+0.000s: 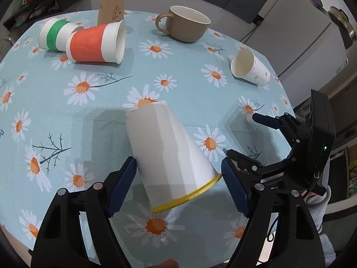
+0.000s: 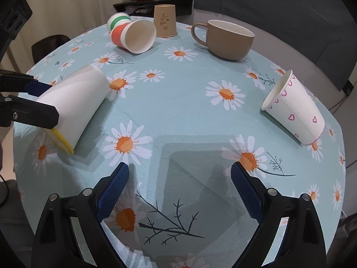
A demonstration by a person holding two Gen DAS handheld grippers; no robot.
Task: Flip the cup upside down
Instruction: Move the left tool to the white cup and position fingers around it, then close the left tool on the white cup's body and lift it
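Note:
A white paper cup (image 1: 167,154) with a yellow rim lies tilted on the daisy tablecloth, its rim toward my left gripper (image 1: 178,185) and its base pointing away. The left jaws are open on either side of the cup near its rim; the left pad (image 1: 122,187) touches the cup wall, the right pad (image 1: 234,189) stands just beside the rim. The same cup (image 2: 78,102) shows in the right wrist view between the left gripper's fingers. My right gripper (image 2: 179,192) is open and empty, low over bare cloth near the table's front edge.
An orange cup (image 1: 96,42) and a green-striped cup (image 1: 54,33) lie on their sides at the back left, with a brown paper cup (image 1: 111,9) upside down behind them. A brown mug (image 1: 187,23) stands upright. A heart-print cup (image 2: 296,109) lies on its side right.

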